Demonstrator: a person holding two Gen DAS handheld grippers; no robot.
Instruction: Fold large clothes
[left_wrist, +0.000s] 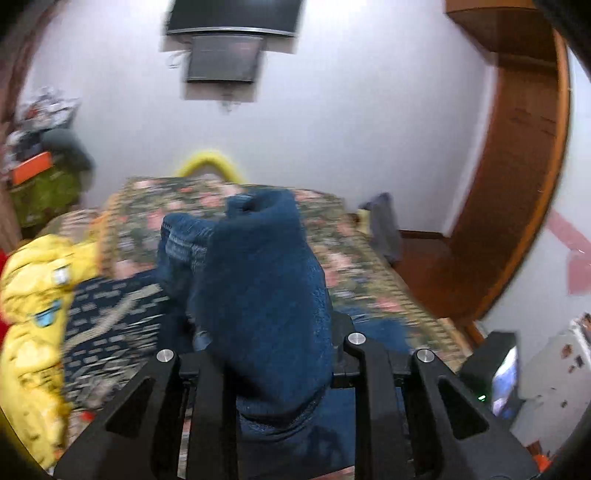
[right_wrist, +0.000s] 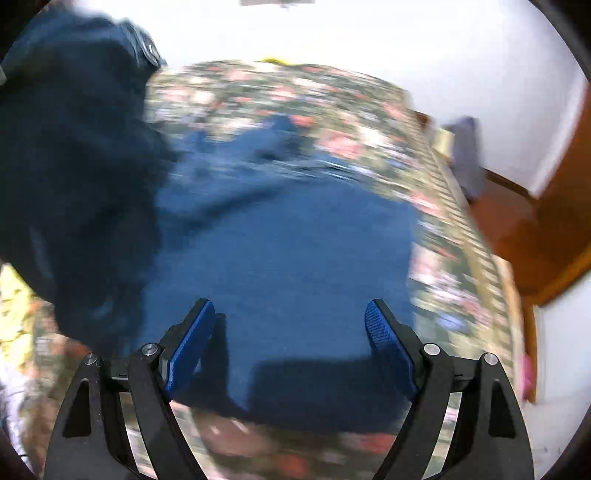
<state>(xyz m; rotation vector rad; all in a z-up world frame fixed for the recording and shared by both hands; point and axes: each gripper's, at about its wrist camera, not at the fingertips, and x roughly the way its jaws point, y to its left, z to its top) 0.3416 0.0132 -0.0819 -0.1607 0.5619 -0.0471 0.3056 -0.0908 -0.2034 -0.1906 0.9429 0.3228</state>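
A large dark blue knit garment (right_wrist: 280, 240) lies spread on the floral bedspread (right_wrist: 258, 92). My left gripper (left_wrist: 273, 350) is shut on a bunched fold of this garment (left_wrist: 258, 277), which rises thick between the jaws and hides the fingertips. In the right wrist view the lifted part (right_wrist: 74, 147) hangs at the upper left, above the bed. My right gripper (right_wrist: 290, 310) hovers open over the flat part near its front hem, with nothing between its blue pads (right_wrist: 195, 339).
A yellow garment (left_wrist: 33, 295) and a dark patterned cloth (left_wrist: 110, 314) lie at the bed's left side. A grey cloth (left_wrist: 384, 225) hangs off the far right corner. A wooden wardrobe (left_wrist: 517, 184) stands right, and a screen (left_wrist: 229, 22) is on the wall.
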